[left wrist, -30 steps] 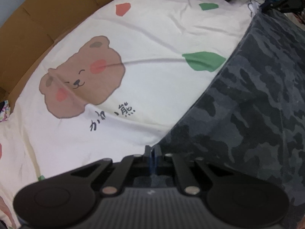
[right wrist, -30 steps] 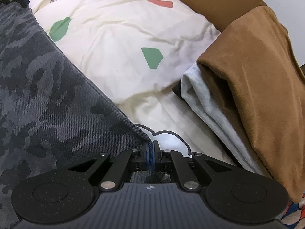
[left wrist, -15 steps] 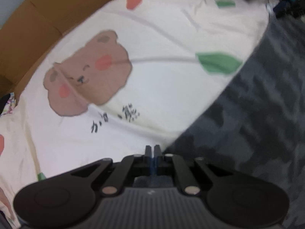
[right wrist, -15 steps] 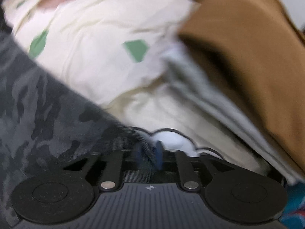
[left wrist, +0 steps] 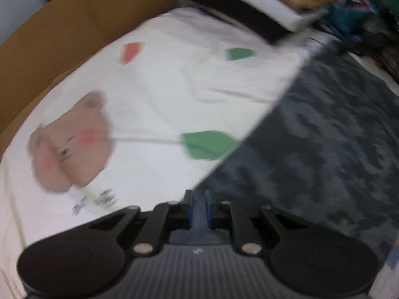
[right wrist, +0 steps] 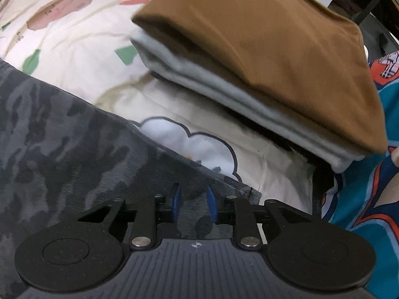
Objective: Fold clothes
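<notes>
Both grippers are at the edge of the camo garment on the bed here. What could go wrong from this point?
1. The right gripper has camo garment between its jaws, which are closing; a shallow bite at the edge could slip.
2. The left gripper jaws are opening with fabric between them, so that corner may drop unevenly.
3. The folded brown and grey stack lies close by; dragging the garment could knock it.

A stack of folded clothes point(right wrist: 261, 57) blocks the right; the printed sheet point(left wrist: 162, 94) lies open.
</notes>
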`<state>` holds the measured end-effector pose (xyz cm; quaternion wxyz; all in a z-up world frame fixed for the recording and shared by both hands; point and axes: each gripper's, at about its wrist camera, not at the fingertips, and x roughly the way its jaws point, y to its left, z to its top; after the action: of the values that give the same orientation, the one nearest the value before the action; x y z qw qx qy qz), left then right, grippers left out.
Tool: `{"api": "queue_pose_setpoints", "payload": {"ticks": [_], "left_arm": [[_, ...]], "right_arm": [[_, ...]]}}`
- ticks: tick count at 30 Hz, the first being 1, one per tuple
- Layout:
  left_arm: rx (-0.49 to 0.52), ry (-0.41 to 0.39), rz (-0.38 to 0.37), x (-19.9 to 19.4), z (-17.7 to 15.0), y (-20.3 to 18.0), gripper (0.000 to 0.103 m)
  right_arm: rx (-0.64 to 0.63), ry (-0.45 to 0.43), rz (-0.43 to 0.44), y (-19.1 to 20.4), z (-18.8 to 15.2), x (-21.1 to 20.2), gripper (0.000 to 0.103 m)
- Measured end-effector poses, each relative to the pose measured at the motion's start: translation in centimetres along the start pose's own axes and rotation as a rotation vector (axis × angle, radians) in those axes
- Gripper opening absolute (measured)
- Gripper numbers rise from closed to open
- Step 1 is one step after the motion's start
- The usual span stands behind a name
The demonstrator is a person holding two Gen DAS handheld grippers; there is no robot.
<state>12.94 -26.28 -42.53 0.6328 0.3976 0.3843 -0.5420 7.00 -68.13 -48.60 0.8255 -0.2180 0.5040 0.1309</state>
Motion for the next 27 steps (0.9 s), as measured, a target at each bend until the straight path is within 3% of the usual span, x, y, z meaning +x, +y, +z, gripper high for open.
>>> {"api": "queue_pose_setpoints", "payload": {"ticks": [6,11,15,20,23,27], "left_arm": [[0.008,-0.006,-0.067,1.9,2.2,-4.0,0.012],[-0.073,-0.023,-0.064,5.0,4.0,-6.4,0.012],[-0.177,-0.040,-0.033,7.5,5.5,-7.2,0.011],[-0.359,-0.048,-0.013,9.1,6.3,-6.4,0.005],[-0.375,-0.061,0.005,9.3,6.3,-6.5,0.003],[-0.384,-0.043,0.024,9.2,6.8,-6.6,0.002]], "right_arm": [[0.058,0.037,-0.024,-1.3,0.0,3.3,0.027],[0.087,0.029,0.009,-2.3,-0.1,4.8,0.027],[0.187,0.022,0.044,-3.5,0.0,5.1,0.026],[0.278,0.045,0.055,-4.4,0.5,4.7,0.026],[0.251,0.020,0.037,-3.9,1.3,3.3,0.027],[0.234,-0.025,0.079,-3.0,1.9,1.6,0.027]]}}
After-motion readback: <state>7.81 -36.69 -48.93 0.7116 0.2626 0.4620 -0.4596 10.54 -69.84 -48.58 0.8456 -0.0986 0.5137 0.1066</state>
